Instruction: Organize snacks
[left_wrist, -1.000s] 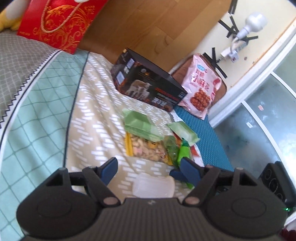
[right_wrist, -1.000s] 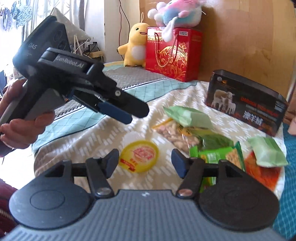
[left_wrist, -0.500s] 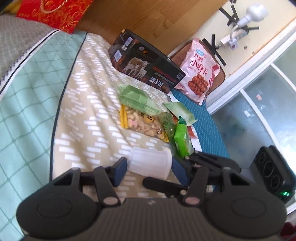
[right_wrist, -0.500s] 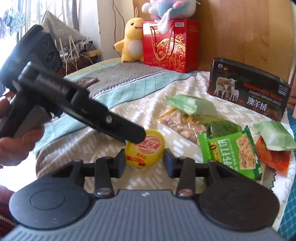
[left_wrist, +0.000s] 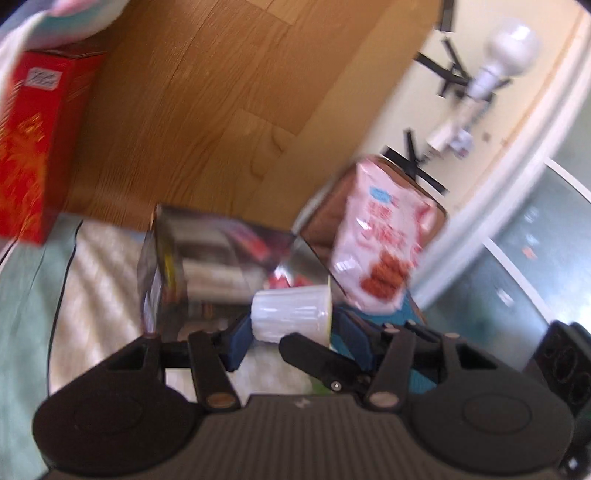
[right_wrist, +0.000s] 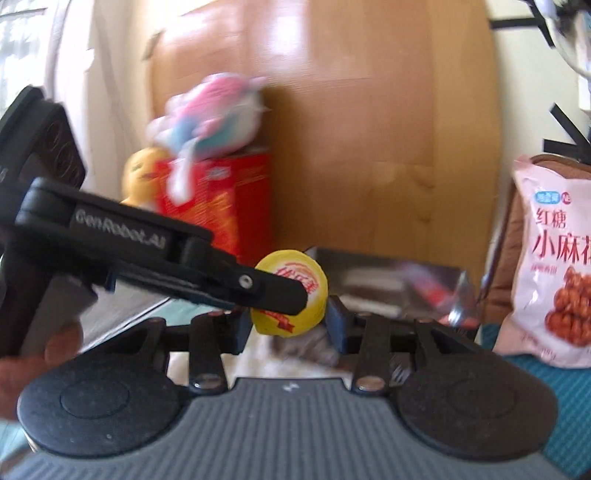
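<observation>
Both grippers pinch one small cup (right_wrist: 290, 297), yellow lid facing the right wrist camera and translucent body (left_wrist: 291, 314) lying sideways between the blue pads in the left view. The left hand-held gripper (left_wrist: 293, 338) and the right hand-held gripper (right_wrist: 288, 328) clamp it from crossing sides, lifted above the bed (left_wrist: 99, 280) in front of the open dark box (left_wrist: 221, 266). The box looks the likely destination (the pink snack bag (left_wrist: 384, 251) stands just right of it). Carry level, keeping both grips steady so the thin wall doesn't buckle, then let go only low inside.
</observation>
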